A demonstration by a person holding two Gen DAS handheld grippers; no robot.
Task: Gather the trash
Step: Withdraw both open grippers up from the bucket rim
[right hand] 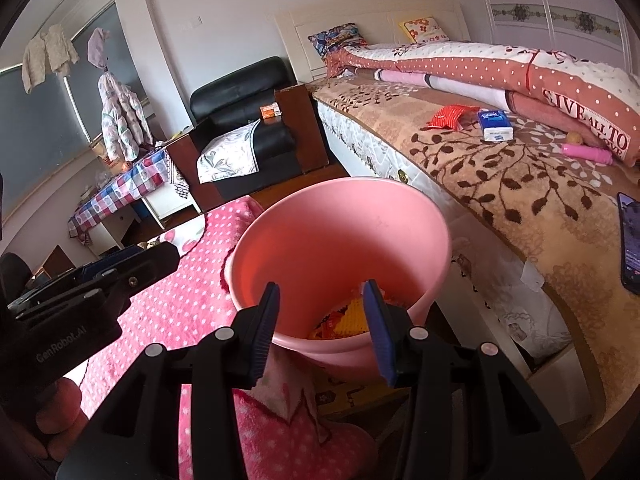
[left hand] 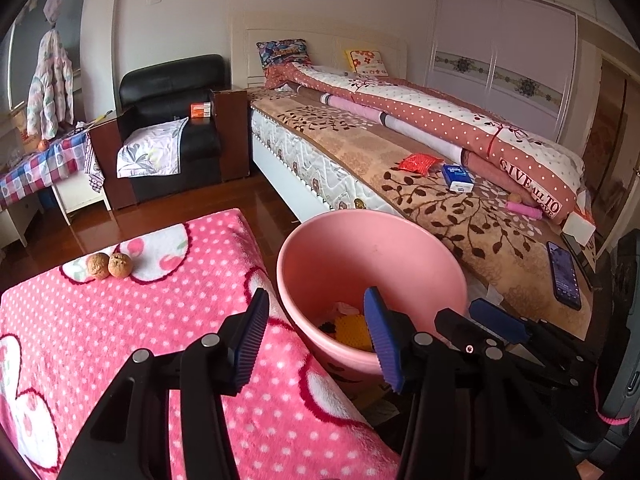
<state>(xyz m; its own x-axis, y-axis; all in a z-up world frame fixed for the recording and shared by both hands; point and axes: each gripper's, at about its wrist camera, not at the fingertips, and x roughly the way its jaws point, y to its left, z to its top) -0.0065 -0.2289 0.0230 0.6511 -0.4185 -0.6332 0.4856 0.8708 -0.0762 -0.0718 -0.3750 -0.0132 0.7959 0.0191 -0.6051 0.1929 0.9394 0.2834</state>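
Note:
A pink bin (left hand: pixel 372 256) stands on the floor between the pink dotted blanket (left hand: pixel 120 320) and the bed (left hand: pixel 360 152). It holds yellow and orange scraps (left hand: pixel 352 330). In the right wrist view the bin (right hand: pixel 340 232) fills the centre, with the scraps (right hand: pixel 348 320) at its bottom. My left gripper (left hand: pixel 316 334) is open and empty over the bin's near rim. My right gripper (right hand: pixel 320 320) is open and empty above the bin's near rim. Two walnuts (left hand: pixel 110 266) lie on the blanket. A red wrapper (left hand: pixel 418 163) and a blue-white packet (left hand: pixel 457 178) lie on the bed.
A phone (left hand: pixel 564 276) lies on the bed's near edge, and a pink tube (left hand: pixel 524 210) lies by the rolled quilt (left hand: pixel 460 128). A black armchair (left hand: pixel 172 120) with an orange box (left hand: pixel 200 111) stands at the back. A checked table (left hand: pixel 40 168) is at the far left.

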